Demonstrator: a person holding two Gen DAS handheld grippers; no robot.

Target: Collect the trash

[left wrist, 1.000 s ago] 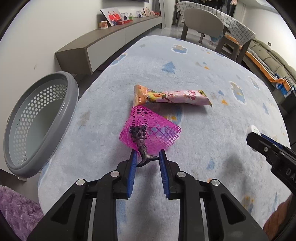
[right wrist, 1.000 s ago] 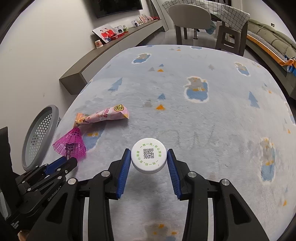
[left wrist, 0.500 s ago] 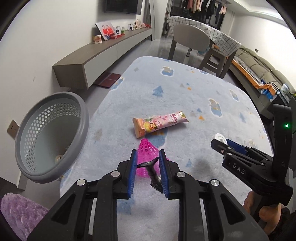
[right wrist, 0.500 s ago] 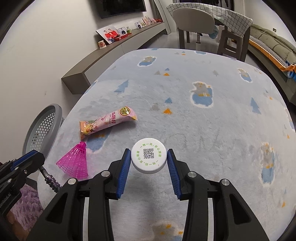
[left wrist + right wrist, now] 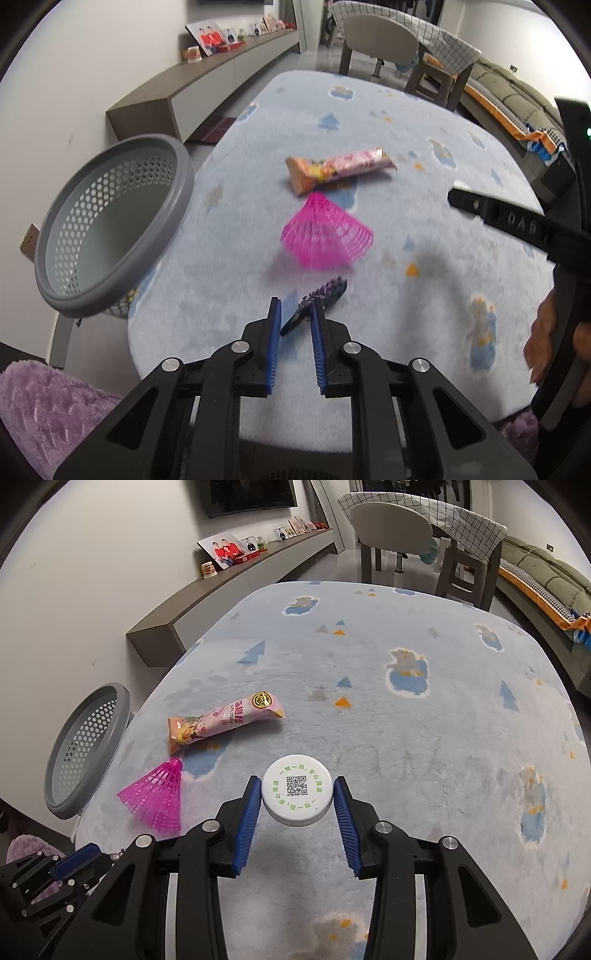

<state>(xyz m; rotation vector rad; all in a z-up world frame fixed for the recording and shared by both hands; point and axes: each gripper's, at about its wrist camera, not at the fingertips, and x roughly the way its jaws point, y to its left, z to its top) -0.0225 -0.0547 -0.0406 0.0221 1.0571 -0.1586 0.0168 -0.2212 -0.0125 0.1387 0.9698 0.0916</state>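
My left gripper [image 5: 295,314] is shut on a small dark spiky toy piece [image 5: 317,302] and holds it above the rug's near edge. A pink plastic shuttlecock [image 5: 327,236] lies on the rug just beyond it, also seen in the right wrist view [image 5: 157,794]. A pink snack wrapper [image 5: 338,171] lies farther out, and shows in the right wrist view [image 5: 221,723]. My right gripper [image 5: 297,794] is shut on a white bottle cap [image 5: 297,792] with a QR code. A grey perforated basket [image 5: 110,225] stands at the left, tilted toward me.
The light blue patterned rug [image 5: 406,709] covers the floor. A low grey wall shelf [image 5: 207,85] with photos runs along the left wall. A chair and table [image 5: 406,531] stand at the back, a sofa [image 5: 535,579] at the right. A purple fuzzy mat [image 5: 44,406] lies near left.
My left gripper has lifted and pulled back with the dark spiky piece, leaving the pink shuttlecock on the rug. The right gripper still holds the cap and has barely moved.
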